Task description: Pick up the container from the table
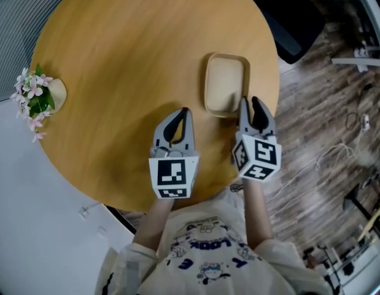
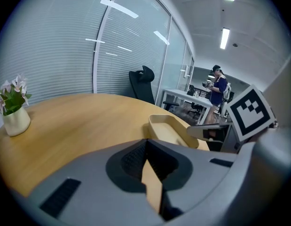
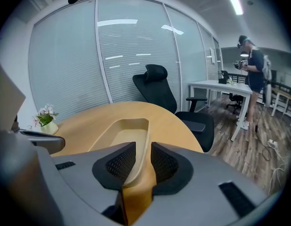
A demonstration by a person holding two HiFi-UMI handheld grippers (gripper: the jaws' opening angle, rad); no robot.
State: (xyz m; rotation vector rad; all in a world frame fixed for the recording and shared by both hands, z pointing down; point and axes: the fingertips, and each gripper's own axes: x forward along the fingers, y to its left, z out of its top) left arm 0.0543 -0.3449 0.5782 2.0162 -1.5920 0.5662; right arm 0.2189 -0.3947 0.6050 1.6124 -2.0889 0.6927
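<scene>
A shallow beige container (image 1: 225,83) rests on the round wooden table (image 1: 128,54), near its right edge. My right gripper (image 1: 251,102) sits at the container's near right corner. In the right gripper view, the container's (image 3: 121,135) right rim runs between the two pads, and the right gripper (image 3: 143,149) is shut on it. My left gripper (image 1: 185,111) hovers over bare wood just left of the container, with its jaws together and nothing held. The left gripper view shows the left gripper (image 2: 146,142) with tips touching and the container (image 2: 171,126) ahead to the right.
A small vase of pink flowers (image 1: 36,94) stands at the table's far left edge. A black office chair (image 1: 288,35) sits beyond the table on the right. Cables (image 1: 349,140) lie on the wood floor. A person (image 3: 251,79) stands by desks in the background.
</scene>
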